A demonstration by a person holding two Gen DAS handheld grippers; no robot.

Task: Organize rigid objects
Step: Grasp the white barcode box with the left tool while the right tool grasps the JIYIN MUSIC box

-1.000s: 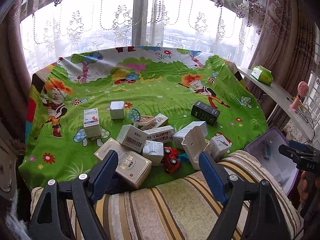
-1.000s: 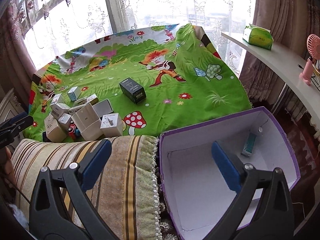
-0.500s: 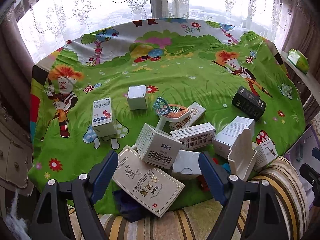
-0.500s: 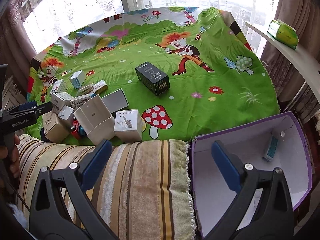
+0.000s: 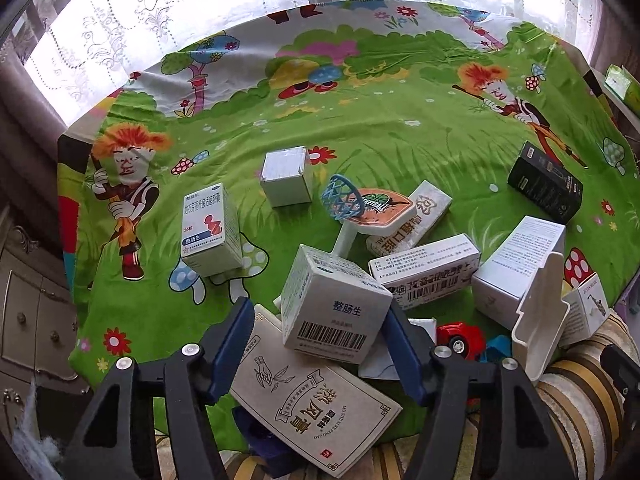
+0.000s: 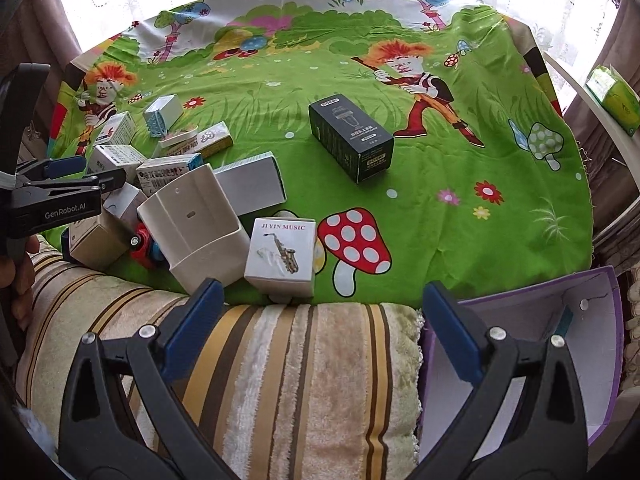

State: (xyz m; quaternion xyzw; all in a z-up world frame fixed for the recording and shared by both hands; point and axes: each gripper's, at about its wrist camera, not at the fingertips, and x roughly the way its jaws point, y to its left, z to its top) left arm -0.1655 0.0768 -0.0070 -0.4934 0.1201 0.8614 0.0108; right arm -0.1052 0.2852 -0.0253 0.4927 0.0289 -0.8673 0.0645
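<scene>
The left gripper [image 5: 320, 344] hangs low over the near edge of a table covered with a green cartoon cloth [image 5: 380, 140], its fingers [image 5: 232, 344] spread wide on either side of a white box with a barcode [image 5: 334, 306]. The blue pads flank that box but whether they touch it cannot be told. The barcode box sits tilted on top of a flat cream box with Chinese lettering [image 5: 312, 400], which juts over the table's near edge. Just right of it lie a long white box with printed text [image 5: 426, 272], a toy basketball hoop [image 5: 360, 208] on its side, a red toy car [image 5: 460, 338] and a cream plastic holder [image 5: 540, 320]. A white medicine box [image 5: 210, 228] stands upright to the left, a small plain white box [image 5: 286, 176] behind it, and a black box [image 5: 544, 182] lies well apart at the right.

The right gripper [image 6: 320, 324] hovers over a striped cushion [image 6: 280, 380] at the table's edge, fingers [image 6: 192, 320] wide and holding nothing. Ahead of it stands a small white box with a saxophone picture [image 6: 282, 254], touching the cream holder [image 6: 192, 224]. A purple-edged open box [image 6: 568, 360] sits beside the cushion at the right, with a small teal item against its far wall.
</scene>
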